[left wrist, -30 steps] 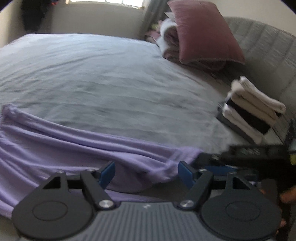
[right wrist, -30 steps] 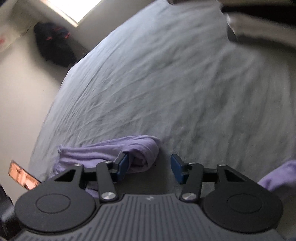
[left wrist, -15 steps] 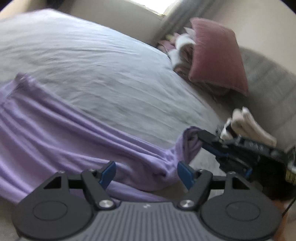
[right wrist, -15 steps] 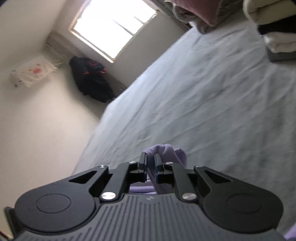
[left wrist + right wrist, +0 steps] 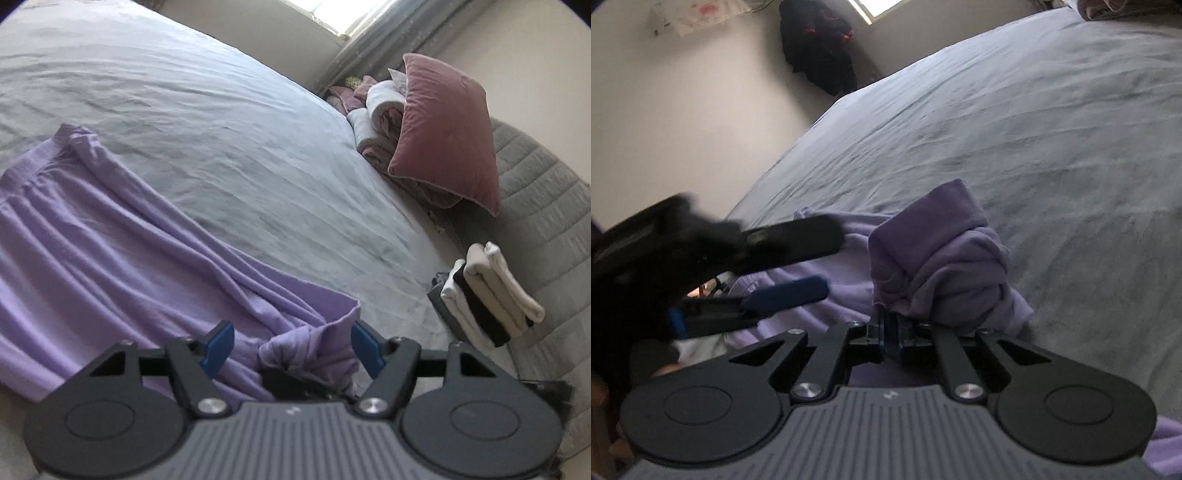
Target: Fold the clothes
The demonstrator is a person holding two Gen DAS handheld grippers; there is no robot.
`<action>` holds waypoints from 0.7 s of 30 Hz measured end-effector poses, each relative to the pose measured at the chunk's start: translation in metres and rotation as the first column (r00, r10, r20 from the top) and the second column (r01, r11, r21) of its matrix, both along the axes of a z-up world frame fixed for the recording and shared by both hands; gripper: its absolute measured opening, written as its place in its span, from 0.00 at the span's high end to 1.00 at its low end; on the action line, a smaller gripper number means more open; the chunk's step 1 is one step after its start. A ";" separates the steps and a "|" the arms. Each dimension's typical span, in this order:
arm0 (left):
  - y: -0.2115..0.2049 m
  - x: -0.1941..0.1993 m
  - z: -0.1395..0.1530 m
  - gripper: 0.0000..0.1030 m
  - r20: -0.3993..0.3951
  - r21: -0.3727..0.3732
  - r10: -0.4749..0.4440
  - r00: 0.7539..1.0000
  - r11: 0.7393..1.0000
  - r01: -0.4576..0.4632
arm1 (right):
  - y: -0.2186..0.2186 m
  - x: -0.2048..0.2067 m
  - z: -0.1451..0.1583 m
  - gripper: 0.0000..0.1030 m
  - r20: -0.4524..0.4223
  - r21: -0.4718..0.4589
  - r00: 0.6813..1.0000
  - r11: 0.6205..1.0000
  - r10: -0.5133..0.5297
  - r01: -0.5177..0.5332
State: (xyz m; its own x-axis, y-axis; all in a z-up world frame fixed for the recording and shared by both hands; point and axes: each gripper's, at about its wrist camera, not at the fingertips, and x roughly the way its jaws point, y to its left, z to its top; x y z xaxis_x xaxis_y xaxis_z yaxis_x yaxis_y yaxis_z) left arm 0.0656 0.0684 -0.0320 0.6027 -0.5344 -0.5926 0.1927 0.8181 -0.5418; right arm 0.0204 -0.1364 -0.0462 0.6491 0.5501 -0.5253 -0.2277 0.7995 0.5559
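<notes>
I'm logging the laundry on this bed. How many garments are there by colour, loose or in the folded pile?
Purple garment, loose, pinched by the right gripper: 1
White or cream folded pieces: 3
Black folded piece: 1
Grey folded piece, at the bottom: 1
Total: 6, as far as the pile shows.

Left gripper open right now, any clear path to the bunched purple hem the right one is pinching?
Probably yes. The left gripper is open and the bunched hem of the purple garment already sits between its fingers; the right gripper pinches it just below, so clearance is tight.
</notes>
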 end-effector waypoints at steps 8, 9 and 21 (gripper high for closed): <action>-0.012 0.012 -0.014 0.79 -0.068 0.104 0.019 0.998 0.995 -0.012 | -0.024 -0.025 0.024 0.57 -0.032 0.011 0.999 1.000 0.020 -0.020; -0.009 0.013 -0.013 0.84 -0.073 0.092 0.026 0.997 0.996 -0.019 | -0.027 -0.027 0.026 0.57 -0.033 0.015 0.999 1.000 0.010 -0.010; -0.003 0.010 -0.014 0.86 -0.083 0.059 0.038 0.996 0.998 -0.034 | -0.060 -0.006 0.004 0.56 -0.136 0.146 0.971 0.965 -0.198 0.217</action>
